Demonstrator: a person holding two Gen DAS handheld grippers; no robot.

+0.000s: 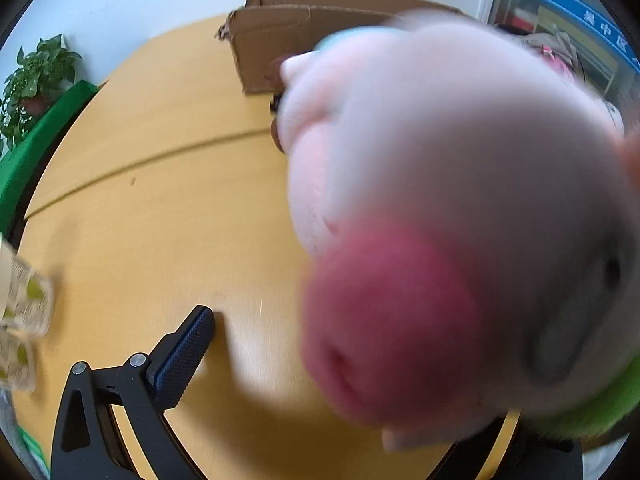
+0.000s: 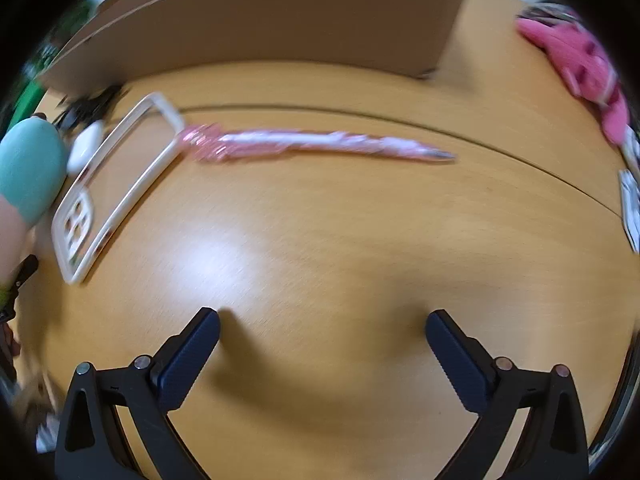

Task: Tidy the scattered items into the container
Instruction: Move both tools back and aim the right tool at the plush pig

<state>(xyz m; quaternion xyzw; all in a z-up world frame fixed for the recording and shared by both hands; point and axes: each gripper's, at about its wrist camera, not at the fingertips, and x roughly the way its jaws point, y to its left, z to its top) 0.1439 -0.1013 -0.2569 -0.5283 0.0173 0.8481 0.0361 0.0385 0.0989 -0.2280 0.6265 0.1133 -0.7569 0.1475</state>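
Cardboard box (image 2: 256, 20): at the far side of the yellow wooden table (image 2: 320, 240).
Pink glittery pen (image 2: 316, 146): lying crosswise on the table, in front of the box.
White-rimmed clear phone case (image 2: 116, 184): flat on the table, left of the pen, one corner just beside the pen's end.
Pink plush toy (image 2: 576, 64): far right, right of the box.
Potted green plant (image 1: 36, 80): beyond the table's left edge.

My right tongs (image 2: 322, 330) hang spread wide over the yellow wooden table (image 2: 320, 248), gripping nothing. Ahead lies a glittery pink pen (image 2: 312, 145), its top end touching a clear white-rimmed phone case (image 2: 114, 188) (left). Behind stands the brown cardboard box (image 2: 260, 20).
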